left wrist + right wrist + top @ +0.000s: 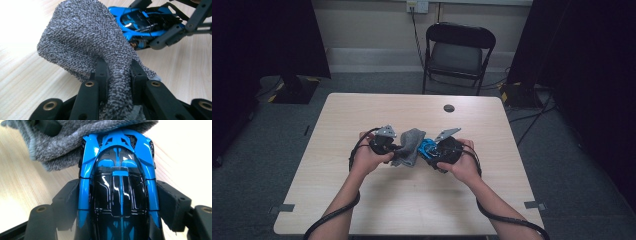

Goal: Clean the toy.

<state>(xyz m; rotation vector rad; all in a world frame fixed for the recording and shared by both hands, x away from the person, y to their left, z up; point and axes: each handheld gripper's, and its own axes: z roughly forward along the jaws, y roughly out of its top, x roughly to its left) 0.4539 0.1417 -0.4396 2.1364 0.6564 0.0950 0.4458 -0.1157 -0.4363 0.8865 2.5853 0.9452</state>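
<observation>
Grippers meet near the middle of the light wood table (362, 210), one in each of the person's hands. Left gripper (398, 150) is clamped down on a grey terry cloth (411, 146); in the left gripper view you can see its two black jaws pinching a bunched fold of that cloth (85, 42), with the rest of the fabric ballooning up and away from the jaws toward the far side. Right gripper (428, 151) is grasping a blue and black toy car (427, 148), jaws pressed against the car's two sides. In the right gripper view the toy car (120, 185) sits nose-away between the jaws, glossy black cabin on top, blue bodywork down both flanks. Its far end is touching the cloth (62, 142), which drapes across the top of that view, right over the car's nose.

From the high view, the cloth sits between the two grippers, and the car is just right of it, touching it. In the left gripper view the car (140, 22) shows behind the cloth at upper right, with the right gripper's black linkage around it.

Farther back on the table there's a small dark round spot (449, 108), well apart from the hands. Beyond the far edge stands a black folding chair (458, 55) against the wall.
</observation>
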